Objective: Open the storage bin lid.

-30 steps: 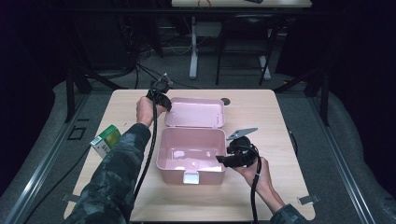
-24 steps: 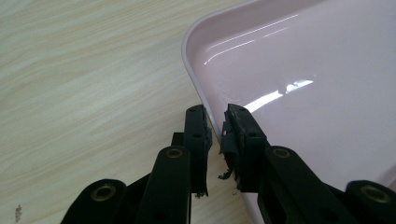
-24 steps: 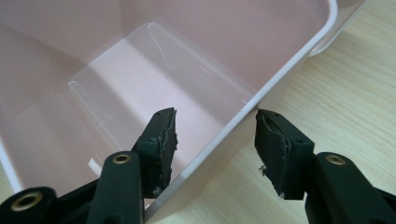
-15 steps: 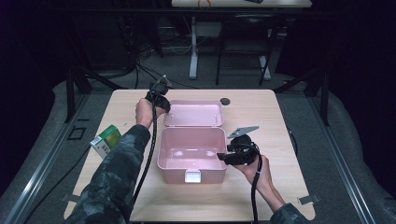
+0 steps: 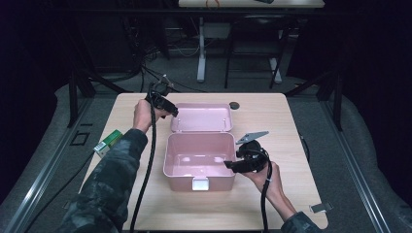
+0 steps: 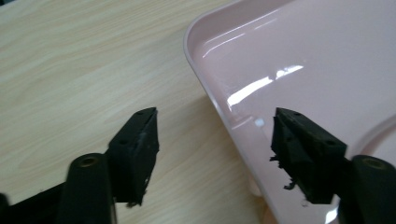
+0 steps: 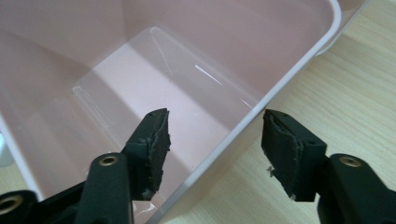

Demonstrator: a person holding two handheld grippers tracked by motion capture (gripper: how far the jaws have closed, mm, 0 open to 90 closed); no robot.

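Wooden table [image 5: 291, 121]: pink box [image 5: 199, 158] rim between both grippers' wide-spread jaws.

My worktop [image 5: 272, 194] is pale wood grain with rounded corners. At its centre sits the open pink box [image 5: 199, 160], its lid [image 5: 201, 117] lying flat toward 12 o'clock. A green carton [image 5: 109, 142] rests at 9 o'clock, a dark round disc [image 5: 234, 105] near 12, and a small metal clip [image 5: 318, 208] at 4.
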